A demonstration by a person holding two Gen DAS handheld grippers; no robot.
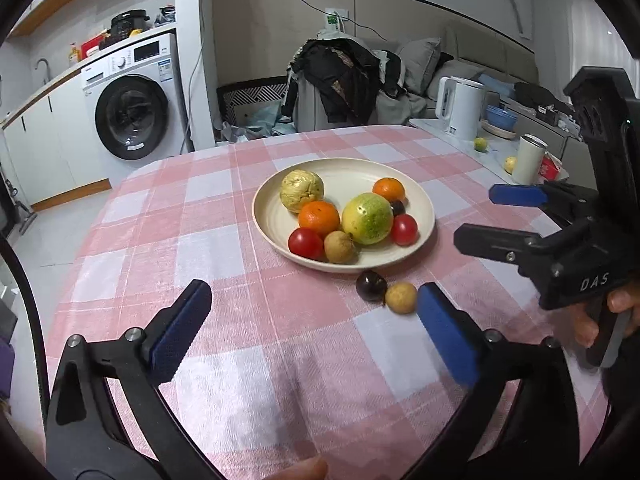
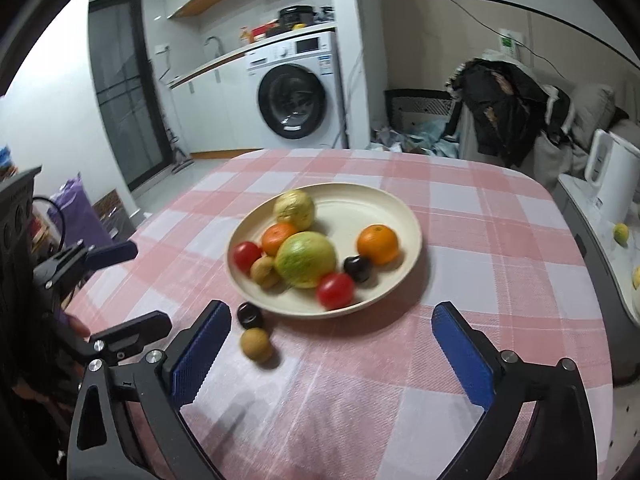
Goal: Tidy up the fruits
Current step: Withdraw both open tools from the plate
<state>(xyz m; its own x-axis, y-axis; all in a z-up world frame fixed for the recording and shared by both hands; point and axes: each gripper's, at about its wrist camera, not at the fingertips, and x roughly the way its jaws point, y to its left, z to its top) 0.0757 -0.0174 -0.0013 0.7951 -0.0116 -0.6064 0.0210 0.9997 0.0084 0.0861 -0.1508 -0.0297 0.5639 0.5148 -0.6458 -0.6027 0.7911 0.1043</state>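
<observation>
Our left gripper (image 1: 312, 328) and right gripper (image 2: 332, 348) both hang wide apart, empty. Beside the plate (image 1: 276, 216), a plum (image 1: 371, 286) touches a longan (image 1: 401, 298).

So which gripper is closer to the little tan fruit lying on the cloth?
Left, probably. The left gripper has one pad right beside the tan fruit in its own view. The right gripper is open just behind it, its near pad a little farther away.

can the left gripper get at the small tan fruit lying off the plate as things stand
Probably yes. The left gripper is open, and the tan fruit lies on the cloth just ahead of its right finger, with nothing over it. The dark fruit touching it could get nudged.
</observation>
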